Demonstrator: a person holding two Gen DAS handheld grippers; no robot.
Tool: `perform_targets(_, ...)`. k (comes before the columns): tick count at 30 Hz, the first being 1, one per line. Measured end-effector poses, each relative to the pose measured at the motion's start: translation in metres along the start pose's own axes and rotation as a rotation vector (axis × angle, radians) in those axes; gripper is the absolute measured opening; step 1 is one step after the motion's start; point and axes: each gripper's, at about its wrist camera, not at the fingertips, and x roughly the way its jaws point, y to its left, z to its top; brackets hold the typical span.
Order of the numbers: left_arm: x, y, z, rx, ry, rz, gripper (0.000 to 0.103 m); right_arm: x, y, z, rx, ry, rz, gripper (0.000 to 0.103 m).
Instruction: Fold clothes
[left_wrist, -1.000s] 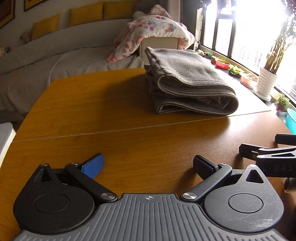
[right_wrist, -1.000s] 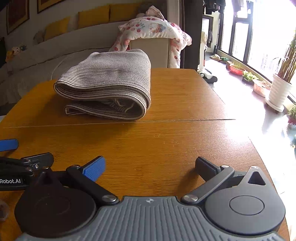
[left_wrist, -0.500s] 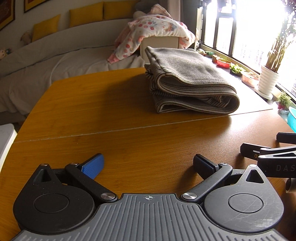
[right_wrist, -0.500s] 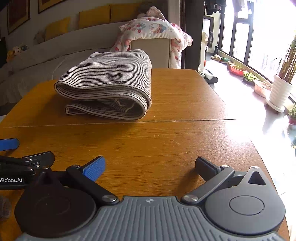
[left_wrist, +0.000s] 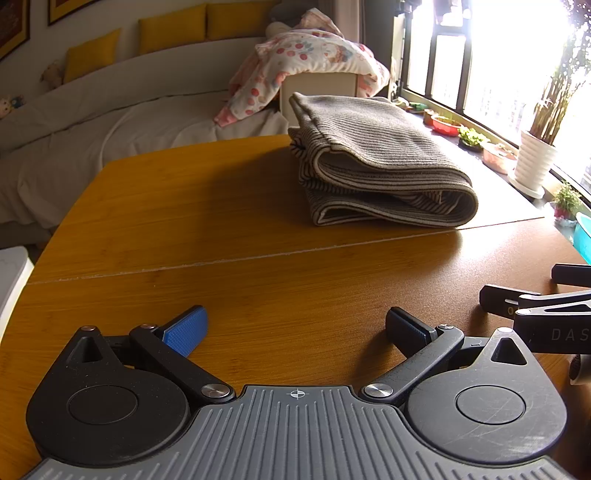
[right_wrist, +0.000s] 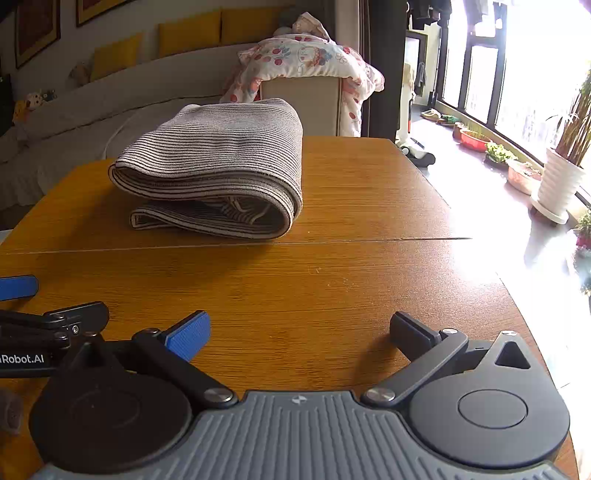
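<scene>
Jaws spread wide and empty on both the left gripper (left_wrist: 295, 326) and right gripper (right_wrist: 300, 328).
Striped garment (right_wrist: 218, 170) sits folded mid-counter (right_wrist: 332, 288), well ahead. Looks finished; next, probably nothing but backing off.

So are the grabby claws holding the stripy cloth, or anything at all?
Nothing is held. The left gripper and right gripper are both open over the bare table. The folded striped garment lies untouched farther back.
</scene>
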Motion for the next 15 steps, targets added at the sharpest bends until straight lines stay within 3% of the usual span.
perform_targets(15, -0.0006, -0.0007, 0.0012, 0.0, -0.001, -0.001, 0.103, -0.0002, 0.0006, 0.0, 0.0, 0.0, -0.001, 0.103)
